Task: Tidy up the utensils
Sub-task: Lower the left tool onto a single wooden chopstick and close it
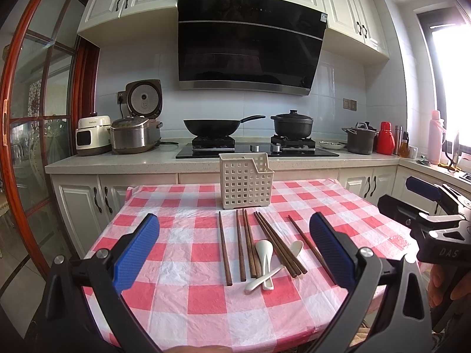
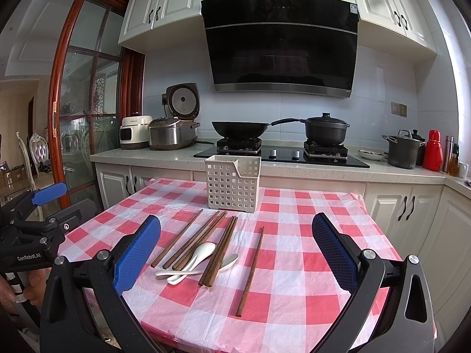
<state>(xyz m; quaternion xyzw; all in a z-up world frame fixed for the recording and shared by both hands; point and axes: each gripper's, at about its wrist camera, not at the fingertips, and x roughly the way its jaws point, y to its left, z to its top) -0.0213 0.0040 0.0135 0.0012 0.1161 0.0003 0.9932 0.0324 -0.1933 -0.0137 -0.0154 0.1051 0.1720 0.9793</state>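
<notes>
Both the left gripper (image 1: 235,250) and right gripper (image 2: 235,250) hover with fingers spread wide and empty over the checkered tablecloth (image 1: 206,297), where chopsticks (image 1: 225,250) and white spoons (image 1: 264,257) lie mid-frame below the white basket (image 1: 245,181).

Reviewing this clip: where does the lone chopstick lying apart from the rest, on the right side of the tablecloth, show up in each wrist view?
Left wrist: the lone chopstick lies right of centre, running toward the left gripper's right finger.
Right wrist: the same chopstick lies near centre, right of the spoons and bundled chopsticks, between the right gripper's open fingers.
Shared landmark: the white basket behind the utensils.
</notes>
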